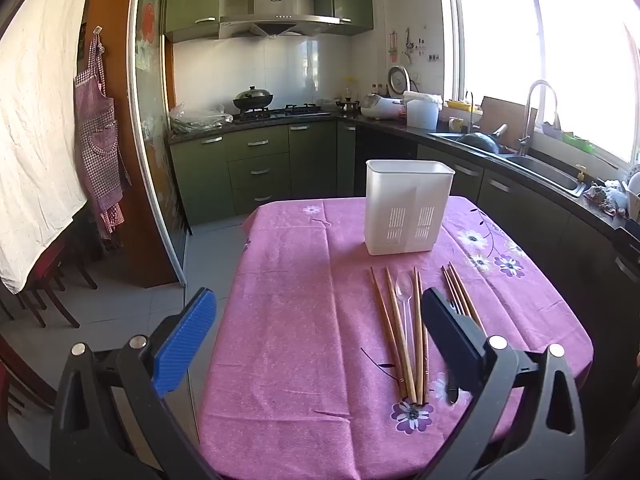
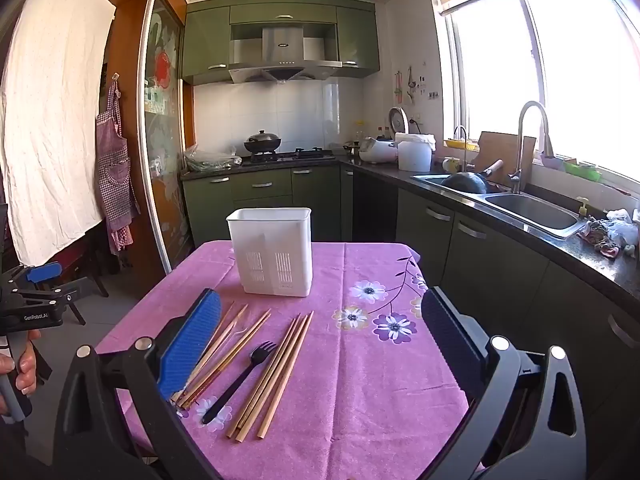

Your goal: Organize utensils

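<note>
While upright, white caddy point(image 2: 270, 254), contents hidden, tablecloth point(image 2: 360, 380)

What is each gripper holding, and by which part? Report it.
Nothing is held. The left gripper and right gripper are both open and empty; the chopsticks, fork and spoon lie on the tablecloth.

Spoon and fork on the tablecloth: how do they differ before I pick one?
The spoon is clear plastic; the fork is black. The spoon lies among the left bunch of chopsticks, while the fork lies alone in the gap between the two bunches. Both lie flat on the pink tablecloth, heads towards the white holder, untouched.
</note>
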A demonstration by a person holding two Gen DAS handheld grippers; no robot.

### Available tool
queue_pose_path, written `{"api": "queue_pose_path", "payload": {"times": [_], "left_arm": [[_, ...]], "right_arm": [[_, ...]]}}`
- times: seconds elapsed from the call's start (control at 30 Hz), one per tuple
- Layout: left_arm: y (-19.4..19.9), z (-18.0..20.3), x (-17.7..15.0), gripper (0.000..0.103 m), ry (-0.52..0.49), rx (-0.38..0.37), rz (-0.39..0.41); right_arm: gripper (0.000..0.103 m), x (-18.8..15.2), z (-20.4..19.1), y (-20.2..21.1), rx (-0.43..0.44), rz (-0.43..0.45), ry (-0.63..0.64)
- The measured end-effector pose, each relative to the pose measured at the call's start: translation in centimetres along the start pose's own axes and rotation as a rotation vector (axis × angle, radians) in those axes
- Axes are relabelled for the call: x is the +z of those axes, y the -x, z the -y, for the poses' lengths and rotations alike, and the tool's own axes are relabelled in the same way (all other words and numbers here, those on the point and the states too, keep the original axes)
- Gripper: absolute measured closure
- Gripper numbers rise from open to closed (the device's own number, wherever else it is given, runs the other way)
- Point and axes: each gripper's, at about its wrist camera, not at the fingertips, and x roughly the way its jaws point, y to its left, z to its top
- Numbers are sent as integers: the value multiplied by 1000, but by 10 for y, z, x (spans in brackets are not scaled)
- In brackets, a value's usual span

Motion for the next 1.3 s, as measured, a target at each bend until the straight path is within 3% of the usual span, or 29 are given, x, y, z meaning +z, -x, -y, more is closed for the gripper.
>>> {"api": "queue_pose_path", "payload": {"times": [1.3], "left_arm": [[-2, 0, -2, 6, -8, -3, -15]], "right_arm": [[4, 4, -1, -2, -3, -4, 9]]}}
